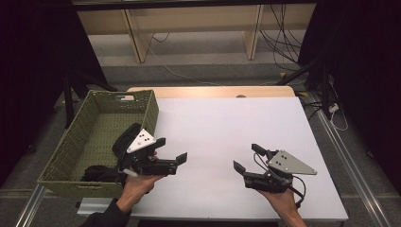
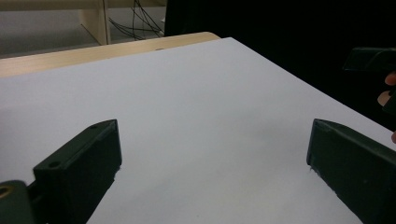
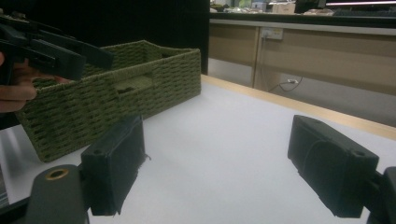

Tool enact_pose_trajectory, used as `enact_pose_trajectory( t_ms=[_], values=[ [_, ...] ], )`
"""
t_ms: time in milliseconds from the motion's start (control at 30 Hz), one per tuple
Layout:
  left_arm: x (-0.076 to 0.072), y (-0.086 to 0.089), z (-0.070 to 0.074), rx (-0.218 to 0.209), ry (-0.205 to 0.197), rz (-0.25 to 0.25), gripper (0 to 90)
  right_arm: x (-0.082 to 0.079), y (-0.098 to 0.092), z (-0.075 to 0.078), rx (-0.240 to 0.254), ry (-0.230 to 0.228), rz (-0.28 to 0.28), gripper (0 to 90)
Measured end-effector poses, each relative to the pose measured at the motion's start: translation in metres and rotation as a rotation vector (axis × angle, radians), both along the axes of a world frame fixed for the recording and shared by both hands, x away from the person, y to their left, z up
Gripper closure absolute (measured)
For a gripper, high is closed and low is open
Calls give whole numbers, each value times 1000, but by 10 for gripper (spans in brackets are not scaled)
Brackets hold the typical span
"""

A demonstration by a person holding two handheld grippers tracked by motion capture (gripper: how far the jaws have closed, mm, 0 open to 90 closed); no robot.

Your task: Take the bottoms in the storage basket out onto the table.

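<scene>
Both wide, empty: I'd swing left hand-held gripper (image 1: 171, 150) over green woven basket (image 1: 71, 142) for dark item (image 1: 97, 172), right hand-held gripper (image 1: 246, 158) clear.

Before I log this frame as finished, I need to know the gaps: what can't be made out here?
- Dark things in the green woven basket, high view: the left gripper and the hand cover part of them, and they are too dark to identify.
- Basket interior, right gripper view: its near wall hides the contents.
- Right gripper as seen in the left gripper view: cut off by the right edge.
</scene>
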State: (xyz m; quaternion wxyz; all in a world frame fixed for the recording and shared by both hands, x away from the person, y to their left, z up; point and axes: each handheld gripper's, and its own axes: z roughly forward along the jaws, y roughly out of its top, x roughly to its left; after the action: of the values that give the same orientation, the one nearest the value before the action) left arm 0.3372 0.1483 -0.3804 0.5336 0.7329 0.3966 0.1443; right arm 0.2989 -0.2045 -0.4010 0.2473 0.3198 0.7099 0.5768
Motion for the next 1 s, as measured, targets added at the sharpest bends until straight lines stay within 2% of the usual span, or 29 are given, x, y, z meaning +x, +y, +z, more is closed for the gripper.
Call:
enact_pose_trajectory(
  t_ms=[133,233,267,333,500,600,833,1000],
  values=[
    [2,3,3,34,-1,8,28,0,0,0,-1,-2,2,199],
    [5,6,5,33,11,14,30,1,1,0,0,-2,3,200],
    [6,8,7,30,27,11,32,1,1,0,0,-2,3,200],
    [7,9,8,33,36,14,32,1,1,0,0,-1,3,200],
    [13,13,10,73,73,35,34,0,0,0,-1,0,1,200],
    [16,17,12,80,91,48,40,0,0,0,-1,0,1,201],
    [23,31,21,143,87,82,43,1,1,-1,-5,1,1,202],
    [28,47,25,150,103,112,45,1,1,-1,-4,-2,3,202]
  ],
)
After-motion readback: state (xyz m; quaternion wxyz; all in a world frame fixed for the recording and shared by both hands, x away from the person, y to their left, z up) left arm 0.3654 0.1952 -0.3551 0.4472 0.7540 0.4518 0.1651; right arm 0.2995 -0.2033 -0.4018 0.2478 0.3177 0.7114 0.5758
